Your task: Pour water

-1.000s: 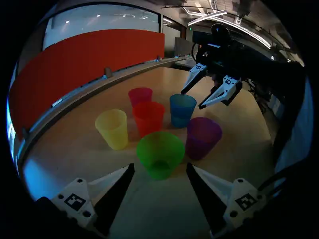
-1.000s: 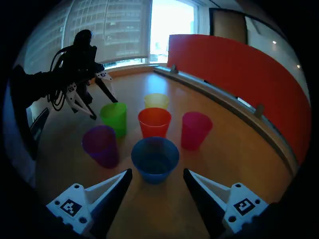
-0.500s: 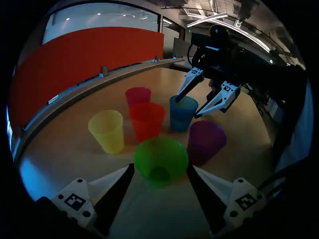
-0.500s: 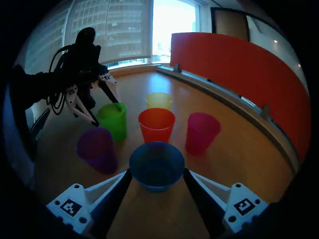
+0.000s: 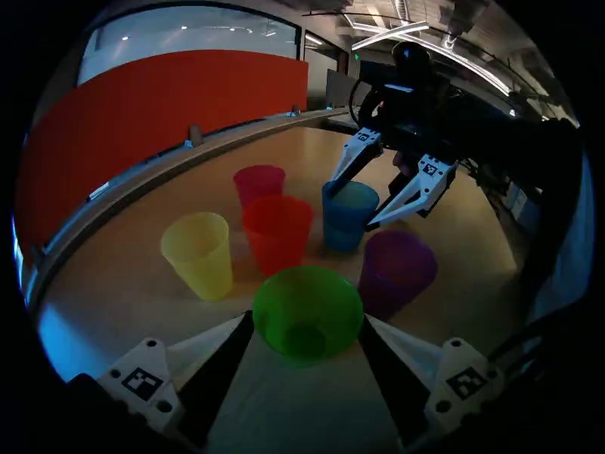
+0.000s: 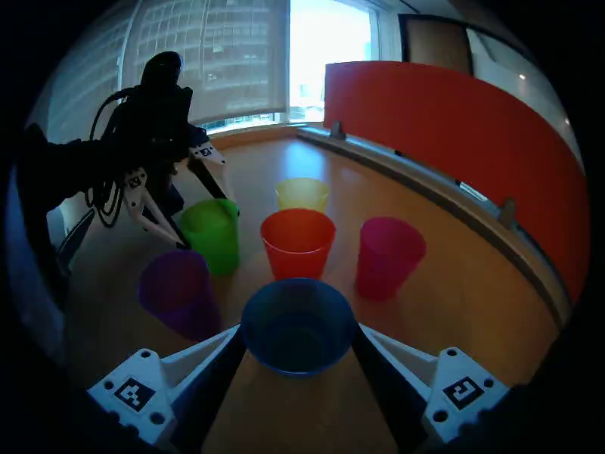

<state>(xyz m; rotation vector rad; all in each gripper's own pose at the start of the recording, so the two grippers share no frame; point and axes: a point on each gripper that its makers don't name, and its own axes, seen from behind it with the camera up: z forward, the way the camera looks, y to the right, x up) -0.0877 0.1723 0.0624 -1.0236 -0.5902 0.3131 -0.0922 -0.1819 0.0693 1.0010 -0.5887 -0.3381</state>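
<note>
As seen from the left gripper view, the left gripper [image 5: 304, 321] had its jaws spread wide, with the green cup [image 5: 306, 303] standing upright between its two fingers; the cup's rim reached almost from one fingertip to the other, and whether either pad pressed on the wall could not be told. Behind the green cup, on the wooden table [image 5: 136, 303], stood five more upright cups in a close cluster: the yellow cup [image 5: 198, 253] to the left, the orange cup [image 5: 277, 231] in the middle, the pink cup [image 5: 259, 181] farthest back, the blue cup [image 5: 348, 216] behind and to the right, and the purple cup [image 5: 397, 268] just right of the green one. The right gripper [image 5: 348, 210], held by a person in a dark sleeve [image 5: 514, 144], came in from the far side with its jaws likewise wide apart — one finger on each side of the blue cup. From the right gripper view the same arrangement appeared in reverse: the blue cup lay between the near fingers, its rim close to both, while the left gripper [image 6: 208, 227] straddled the green cup at the far left. Whether any cup held water could not be told. A red partition [image 5: 151, 106] ran along the table's far edge.
</note>
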